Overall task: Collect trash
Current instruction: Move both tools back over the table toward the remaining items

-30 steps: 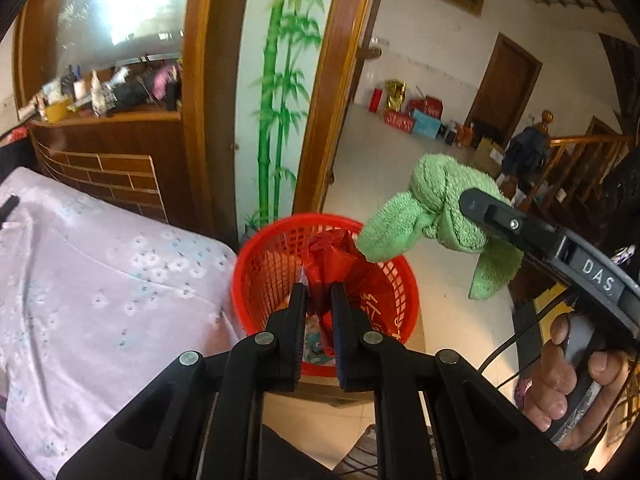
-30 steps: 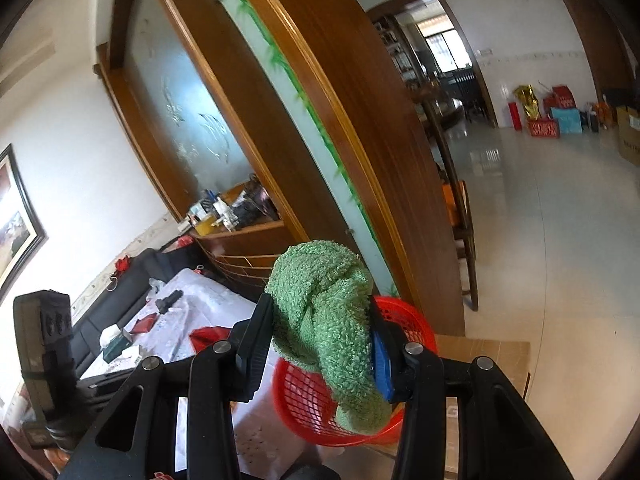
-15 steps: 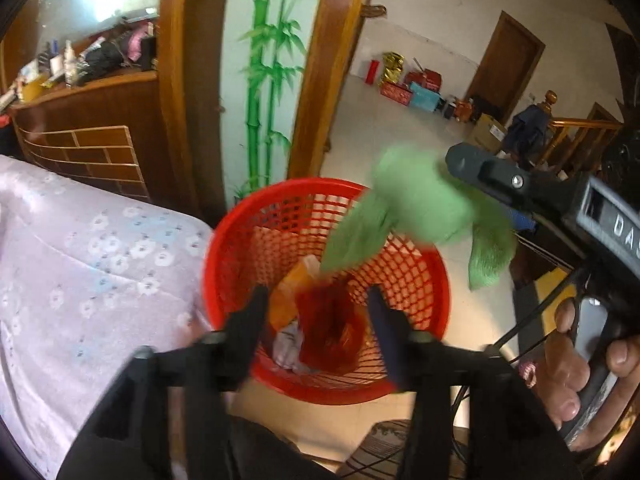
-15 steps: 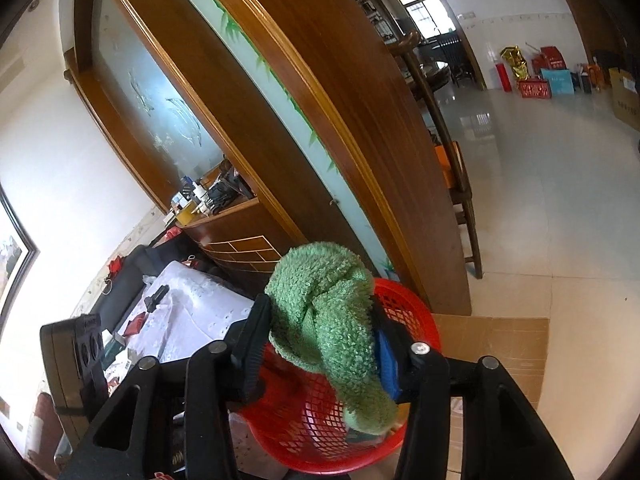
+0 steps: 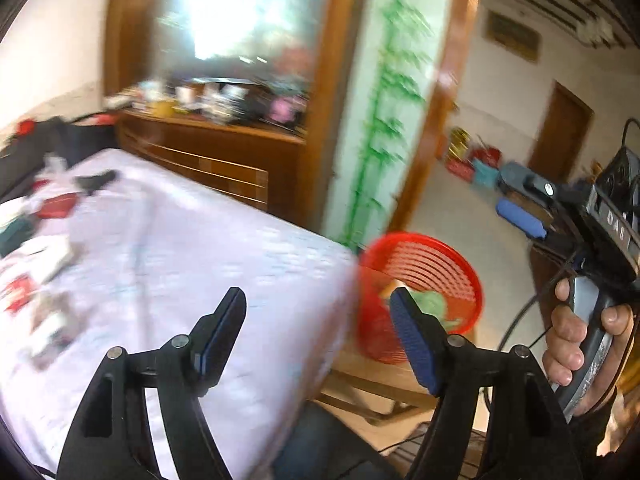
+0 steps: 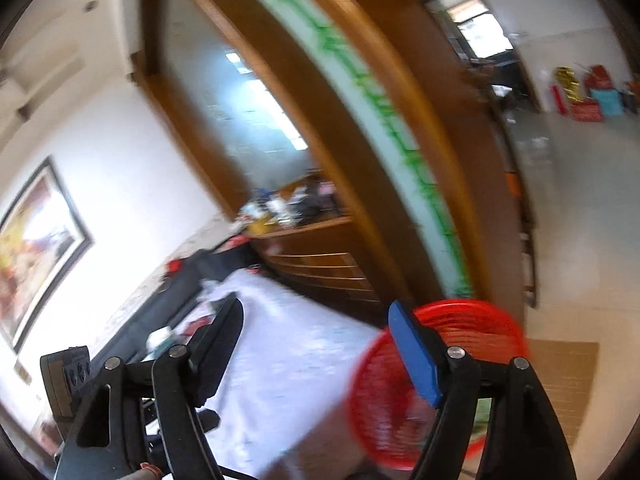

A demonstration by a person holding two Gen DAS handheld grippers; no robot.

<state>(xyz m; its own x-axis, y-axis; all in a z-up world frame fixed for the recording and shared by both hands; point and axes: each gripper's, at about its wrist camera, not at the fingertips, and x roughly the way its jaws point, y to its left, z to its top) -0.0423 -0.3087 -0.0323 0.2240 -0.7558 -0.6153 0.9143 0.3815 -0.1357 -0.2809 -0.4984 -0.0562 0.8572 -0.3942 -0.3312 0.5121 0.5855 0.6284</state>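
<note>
A red mesh basket [image 5: 440, 268] stands beside the table corner and also shows in the right wrist view [image 6: 460, 332]. A green towel [image 5: 432, 306] lies inside it. My left gripper [image 5: 316, 328] is open and empty above the table's near end, left of the basket. My right gripper [image 6: 316, 344] is open and empty, above and left of the basket; it also shows at the right of the left wrist view [image 5: 520, 200]. Several blurred bits of trash, red and white [image 5: 40, 220], lie on the far left of the table.
A table with a white flowered cloth [image 5: 200, 248] fills the left. A wooden cabinet [image 5: 224, 160] with clutter stands behind it. A wooden partition with a bamboo panel [image 5: 380, 120] rises behind the basket. Tiled floor [image 6: 580, 208] opens to the right.
The right gripper opened and the green towel dropped into the basket. The left gripper opened earlier and let red trash fall in. Both views swung left toward the table.
</note>
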